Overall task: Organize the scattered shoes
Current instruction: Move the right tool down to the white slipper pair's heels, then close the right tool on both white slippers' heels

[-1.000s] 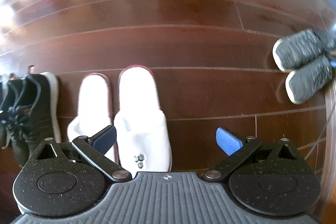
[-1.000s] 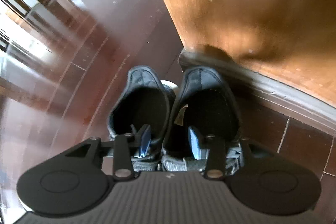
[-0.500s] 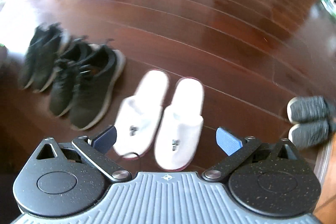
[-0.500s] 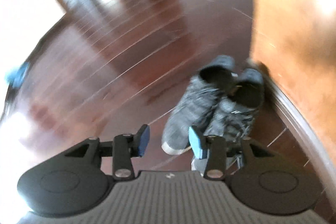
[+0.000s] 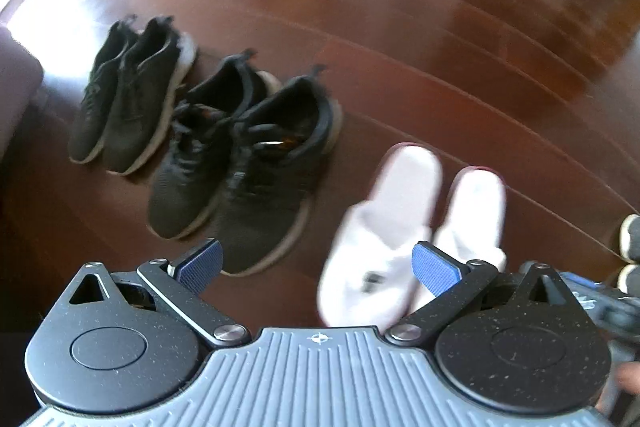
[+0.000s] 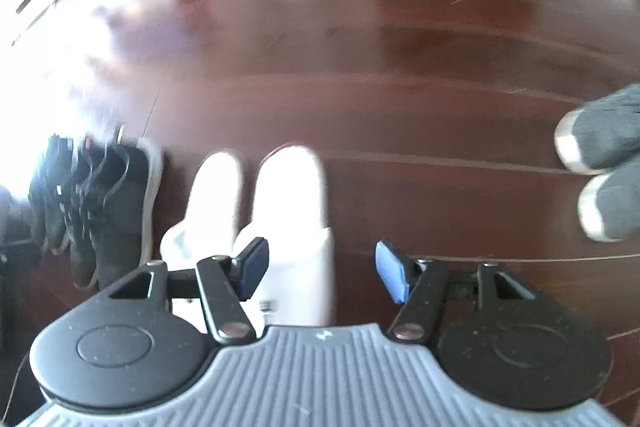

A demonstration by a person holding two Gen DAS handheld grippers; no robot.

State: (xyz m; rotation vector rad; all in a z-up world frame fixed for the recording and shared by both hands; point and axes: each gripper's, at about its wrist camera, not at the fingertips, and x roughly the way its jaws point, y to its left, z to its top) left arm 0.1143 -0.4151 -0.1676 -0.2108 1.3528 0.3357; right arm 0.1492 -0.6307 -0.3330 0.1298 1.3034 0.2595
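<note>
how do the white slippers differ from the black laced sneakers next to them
The white slippers are fluffy and backless, with no laces and a dark red edge. The black laced sneakers are closed, dark mesh with pale soles. The sneakers look bulkier and longer than the slippers. The slippers lie partly behind the right pad of the left tongs, whereas the sneakers sit just left of the gap. Both are pairs set side by side on the wood floor, toes toward the camera.
</note>
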